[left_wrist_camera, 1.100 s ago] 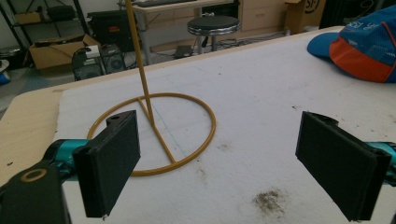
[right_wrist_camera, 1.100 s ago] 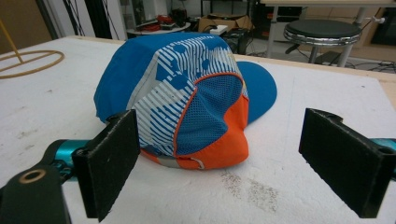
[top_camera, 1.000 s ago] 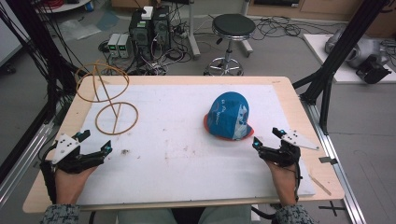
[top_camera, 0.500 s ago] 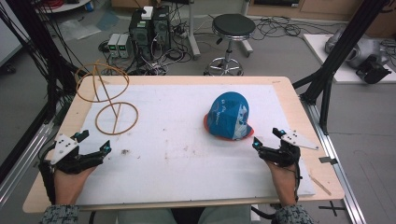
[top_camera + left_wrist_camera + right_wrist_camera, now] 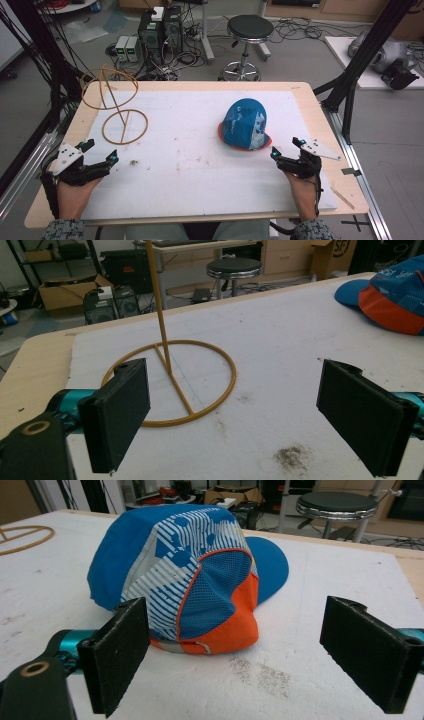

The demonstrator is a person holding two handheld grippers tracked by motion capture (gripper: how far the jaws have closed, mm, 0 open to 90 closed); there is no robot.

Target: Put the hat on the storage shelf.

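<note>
A blue, white and orange cap (image 5: 244, 125) lies on the white mat (image 5: 200, 165), right of centre. A gold wire stand (image 5: 125, 126) with a round base and a tilted upper ring (image 5: 109, 88) stands at the far left. My left gripper (image 5: 102, 151) rests open near the front left, just short of the stand's base. Between its jaws in the left gripper view (image 5: 245, 415) I see the stand's pole (image 5: 161, 320), and the cap (image 5: 395, 295) is far right. My right gripper (image 5: 285, 146) is open a little right of and nearer than the cap. The right gripper view (image 5: 240, 660) faces the cap's back (image 5: 185, 575).
The mat covers most of a wooden table (image 5: 310, 95). Black frame posts (image 5: 350, 75) rise at both sides. Behind the table's far edge stand a stool (image 5: 249, 30) and computer boxes (image 5: 160, 25) with cables on the floor.
</note>
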